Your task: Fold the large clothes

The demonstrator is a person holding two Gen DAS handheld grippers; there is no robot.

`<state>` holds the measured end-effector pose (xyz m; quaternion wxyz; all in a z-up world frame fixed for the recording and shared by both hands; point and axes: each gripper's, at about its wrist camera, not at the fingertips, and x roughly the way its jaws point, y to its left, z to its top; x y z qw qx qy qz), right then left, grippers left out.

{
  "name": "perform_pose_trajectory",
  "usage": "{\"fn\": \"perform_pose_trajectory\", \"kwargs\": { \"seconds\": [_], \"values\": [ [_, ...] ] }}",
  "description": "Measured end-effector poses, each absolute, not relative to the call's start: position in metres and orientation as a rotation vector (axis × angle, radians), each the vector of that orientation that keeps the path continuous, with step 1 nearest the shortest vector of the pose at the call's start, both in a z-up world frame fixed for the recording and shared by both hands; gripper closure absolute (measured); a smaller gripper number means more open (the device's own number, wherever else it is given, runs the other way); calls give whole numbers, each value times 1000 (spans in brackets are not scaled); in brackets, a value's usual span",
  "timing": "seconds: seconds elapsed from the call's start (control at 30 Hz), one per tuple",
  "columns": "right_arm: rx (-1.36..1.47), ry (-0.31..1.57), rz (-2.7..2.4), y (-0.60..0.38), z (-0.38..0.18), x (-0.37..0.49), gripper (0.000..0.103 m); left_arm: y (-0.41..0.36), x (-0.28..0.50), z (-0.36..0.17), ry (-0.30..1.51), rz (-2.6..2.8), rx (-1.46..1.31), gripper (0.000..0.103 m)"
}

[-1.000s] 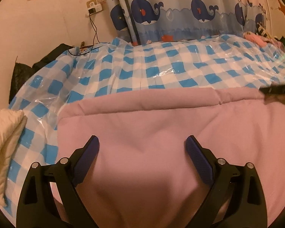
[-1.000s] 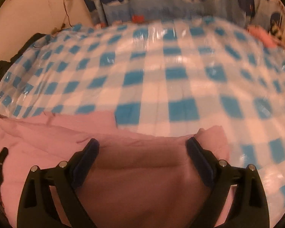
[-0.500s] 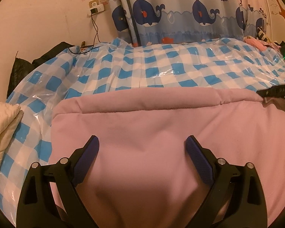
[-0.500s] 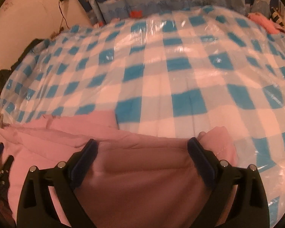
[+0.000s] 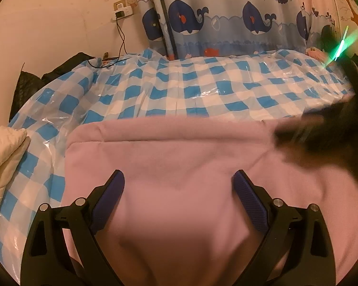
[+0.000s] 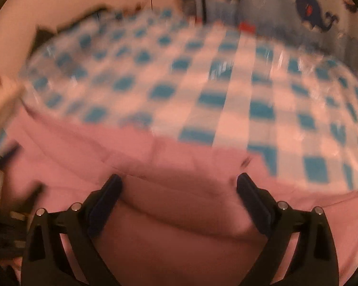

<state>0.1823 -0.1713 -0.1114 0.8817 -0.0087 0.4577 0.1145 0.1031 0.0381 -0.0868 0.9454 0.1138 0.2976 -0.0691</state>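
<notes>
A large pink garment (image 5: 179, 152) lies folded flat on a bed with a blue-and-white checked plastic cover (image 5: 179, 88). My left gripper (image 5: 179, 186) is open and empty just above the garment's near part. My right gripper (image 6: 179, 186) is open over the garment's right part (image 6: 179, 205), where folded layers bunch up; this view is blurred by motion. The right gripper also shows as a dark blur in the left wrist view (image 5: 326, 133), above the garment's right side.
A cream quilt (image 5: 2, 157) lies at the bed's left edge. A whale-print curtain (image 5: 226, 16) hangs behind the bed. A charger and cable (image 5: 121, 14) hang on the wall. Dark bags (image 5: 31, 81) sit at the far left. Pink clothes (image 5: 314, 52) lie at the far right.
My right gripper has swung left over the garment and its view has turned and blurred. My left gripper has drawn back slightly, showing more of the garment's left edge.
</notes>
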Motion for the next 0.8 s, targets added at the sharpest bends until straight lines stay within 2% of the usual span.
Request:
{"fn": "perform_pose_trajectory", "kwargs": {
  "seconds": [0.2,0.47,0.6,0.8],
  "values": [
    [20,994,250,-181,-103,180,7,35,103,-85,626,-135,265,13],
    [47,844,124,-265,-39,123,7,33,93,-83,587,-135,285,13],
    [93,844,0,-319,-51,119,7,34,93,-83,580,-139,277,13],
    [301,918,-38,-366,-113,122,7,36,86,-82,561,-151,253,13]
  ]
}}
